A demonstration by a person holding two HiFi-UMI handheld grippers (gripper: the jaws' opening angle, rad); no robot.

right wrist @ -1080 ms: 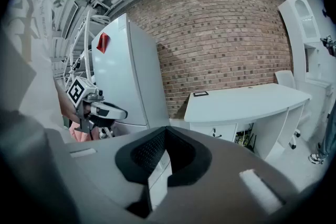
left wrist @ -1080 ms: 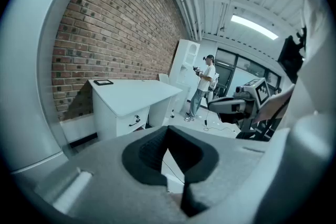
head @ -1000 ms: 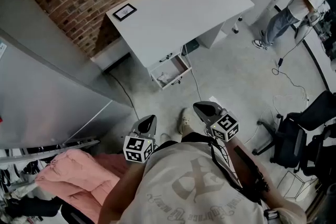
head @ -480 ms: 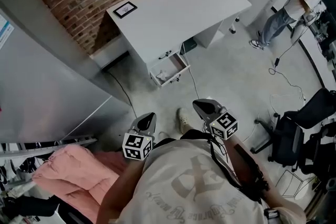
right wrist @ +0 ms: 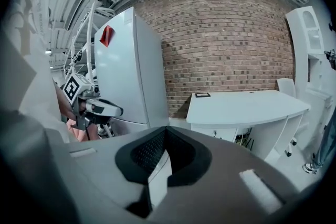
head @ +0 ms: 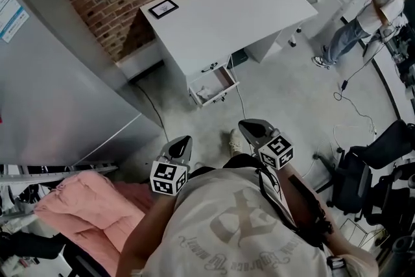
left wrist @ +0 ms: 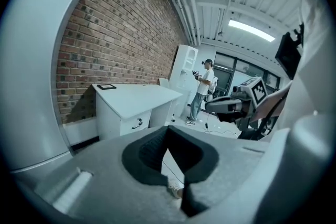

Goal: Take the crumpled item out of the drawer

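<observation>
The white desk stands against the brick wall, some way ahead of me. Its small drawer is pulled out, and a pale crumpled item lies inside. Both grippers are held close to my body, far from the drawer. My left gripper is shut with nothing in it, and so is my right gripper. In the left gripper view the jaws meet in front of the desk. In the right gripper view the jaws point toward the desk.
A tall grey cabinet fills the left side. Pink cloth lies at the lower left. Black office chairs stand on the right. A person stands at the far right near a floor cable. A black frame lies on the desk.
The head view has shifted a little, so the desk sits slightly further right. Both grippers stay shut in the same place by my body.
</observation>
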